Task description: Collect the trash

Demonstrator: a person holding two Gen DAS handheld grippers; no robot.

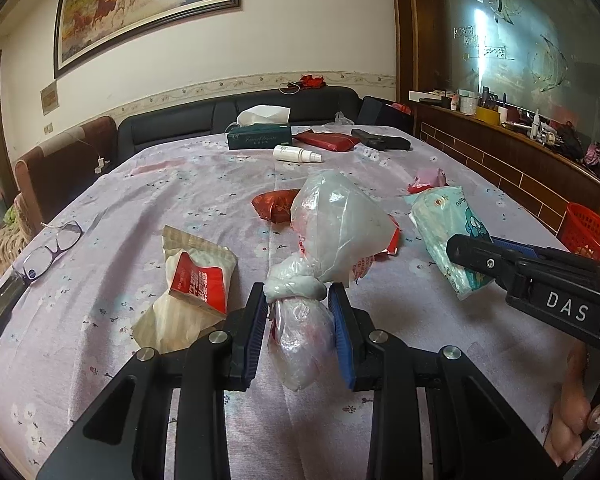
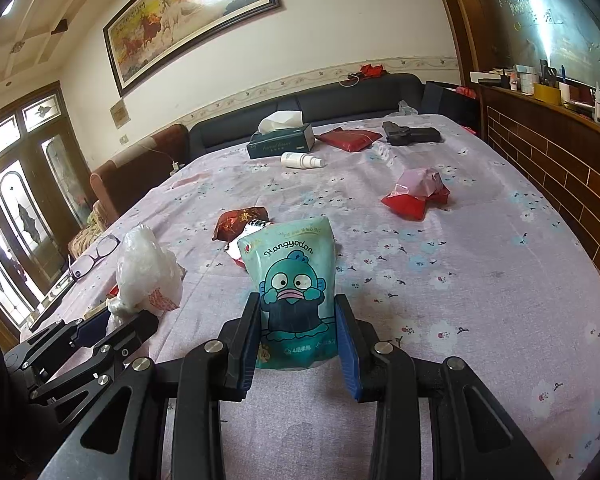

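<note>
- My left gripper (image 1: 298,320) is clamped on a knotted clear plastic bag (image 1: 332,232); ribbed blue pads squeeze its crinkly neck, and the puffed body stands above the floral tablecloth (image 1: 140,184).
- My right gripper (image 2: 298,332) pinches a soft teal tissue pack (image 2: 290,280) printed with a cartoon fish, held upright.
- Left of the plastic bag lies a crumpled beige and red wrapper (image 1: 192,284); just behind the bag, a glossy red foil packet (image 1: 274,204).
- Farther left of the bag, purple-framed glasses (image 1: 50,248) rest near the cloth's edge.
- Well behind the bag sit a dark green tissue box (image 1: 260,132) and a white cylindrical spray bottle (image 1: 296,154).
- Right of the bag, beyond the table, stands a red mesh basket (image 1: 592,236).
</note>
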